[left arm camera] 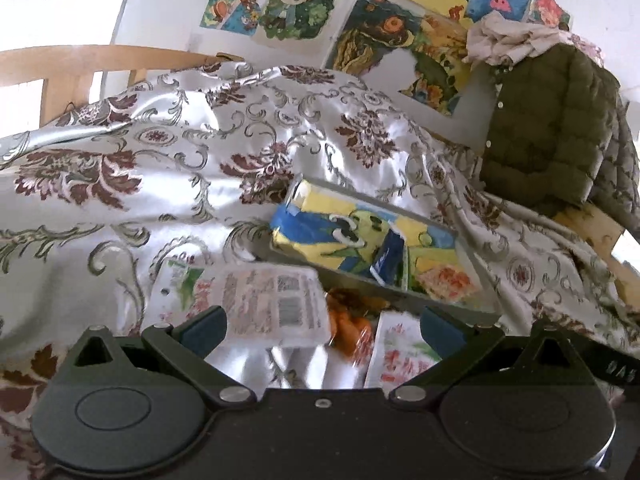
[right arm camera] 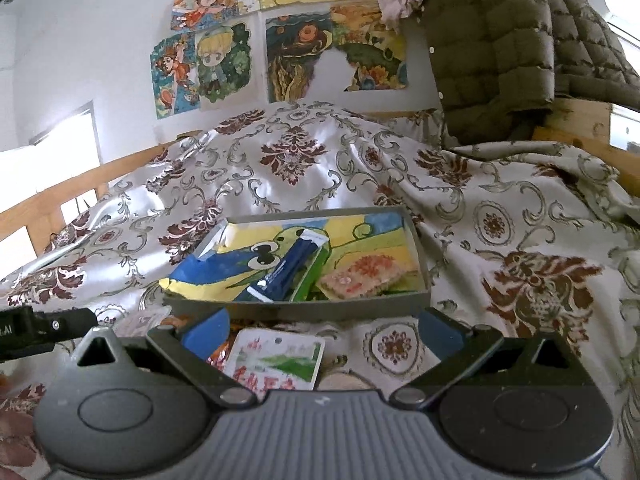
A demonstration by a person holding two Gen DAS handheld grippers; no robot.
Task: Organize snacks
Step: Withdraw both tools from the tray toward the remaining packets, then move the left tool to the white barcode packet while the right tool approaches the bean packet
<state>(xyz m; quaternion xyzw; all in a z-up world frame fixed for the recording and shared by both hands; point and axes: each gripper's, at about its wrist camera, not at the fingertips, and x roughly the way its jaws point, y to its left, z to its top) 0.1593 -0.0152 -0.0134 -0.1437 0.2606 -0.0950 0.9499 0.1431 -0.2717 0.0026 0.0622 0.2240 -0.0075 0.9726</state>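
Note:
A grey tray lined with a yellow and blue painting lies on the patterned cloth. In it are a dark blue packet, a green packet and a pink-orange packet. My left gripper is open just short of the tray, over a white packet with a barcode, an orange snack and a white packet with red lettering. My right gripper is open too, above a white packet with a green picture.
Shiny cloth with maroon flower patterns covers the whole surface in folds. An olive quilted jacket hangs at the right over a wooden frame. Drawings hang on the wall behind. The left gripper's body shows at the left edge.

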